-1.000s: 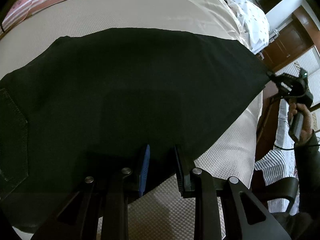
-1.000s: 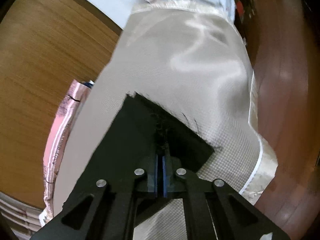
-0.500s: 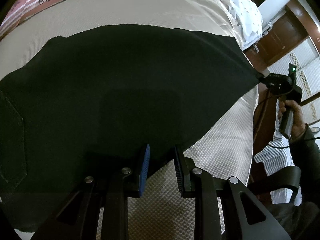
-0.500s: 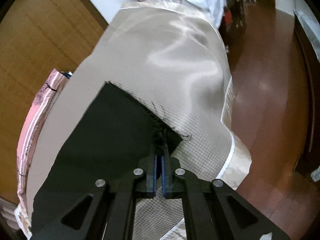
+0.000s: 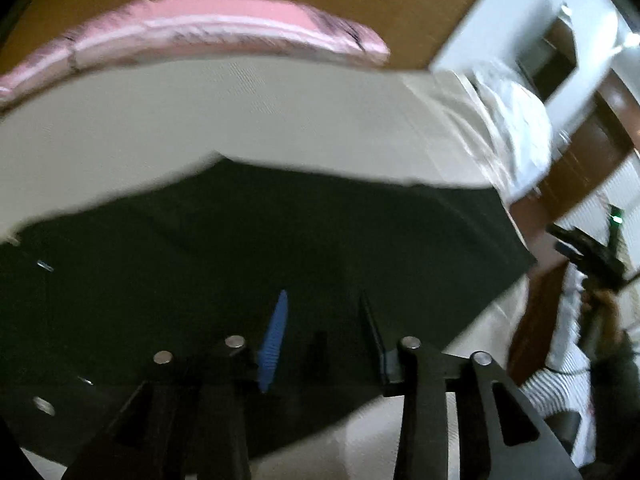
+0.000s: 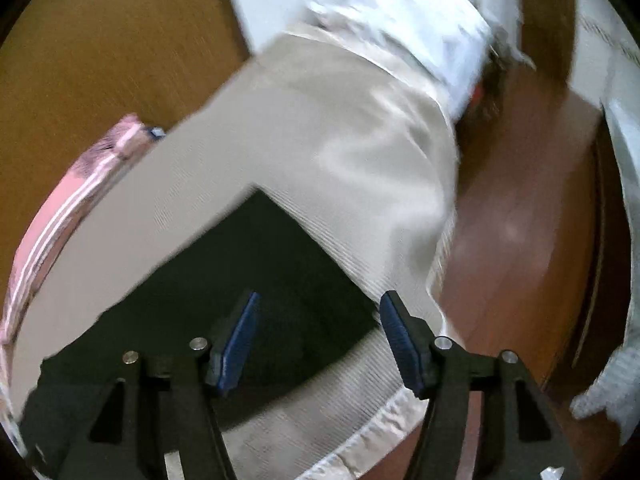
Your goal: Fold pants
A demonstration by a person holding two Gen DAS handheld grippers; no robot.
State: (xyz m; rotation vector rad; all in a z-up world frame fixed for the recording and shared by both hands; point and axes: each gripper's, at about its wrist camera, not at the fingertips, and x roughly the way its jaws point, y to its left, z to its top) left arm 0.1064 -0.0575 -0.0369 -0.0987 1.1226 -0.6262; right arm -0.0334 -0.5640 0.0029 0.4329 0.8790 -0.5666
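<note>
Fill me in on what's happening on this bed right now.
A person with a handheld gripper in each hand is folding black pants laid flat on a beige bed cover. Both grippers are open at this moment. The left gripper hangs over the wide middle of the pants. The right gripper hangs over their far corner near the bed's edge, holding nothing. A pink blanket lies along the wooden headboard. Both views are motion-blurred.
</note>
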